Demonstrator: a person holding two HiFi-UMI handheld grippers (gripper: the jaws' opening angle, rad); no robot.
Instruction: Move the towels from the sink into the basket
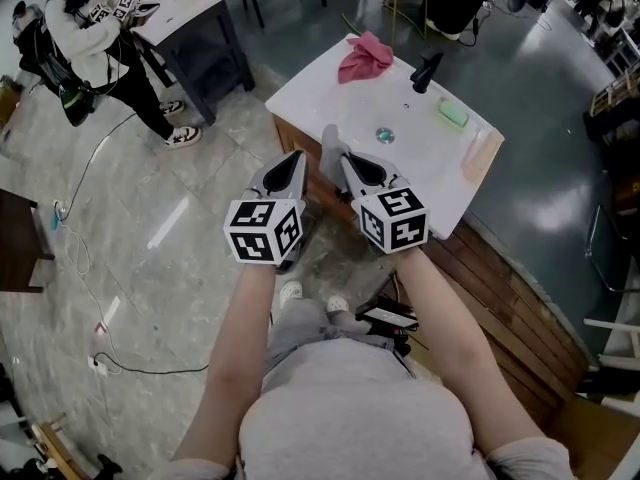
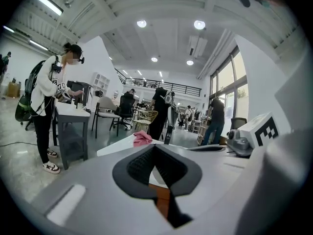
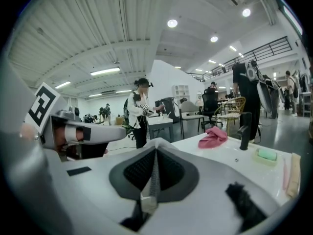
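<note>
Left fingers (image 2: 139,166) are closed tip to tip with nothing between them. White sink edge and brown cabinet show through the gap behind the tips. Left gripper (image 1: 296,158) sits just short of the sink's (image 1: 300,93) near edge, on the floor side, pointing at the counter.

Right gripper (image 1: 345,160) is close beside it, and the marker cubes are nearly level with each other. Right fingers (image 3: 137,170) are clamped on a thin strip of grey cloth (image 3: 153,177). The strip runs the length of the pads, with a small fold at the near end. In the head view the grey cloth (image 1: 329,146) pokes out past the tip, over the sink's near rim.

On the sink, left to right:
- Pink towel (image 1: 365,56) lies bunched on the far corner of the counter, outside the basin and well apart from both grippers. Nothing is touching it.
- Black tap (image 1: 427,71) stands just right of the towel.
- Green block (image 1: 452,112) lies further right, on the right-hand rim.

Both gripper views look across the counter at the pink towel — left (image 2: 142,138), right (image 3: 213,137).
</note>
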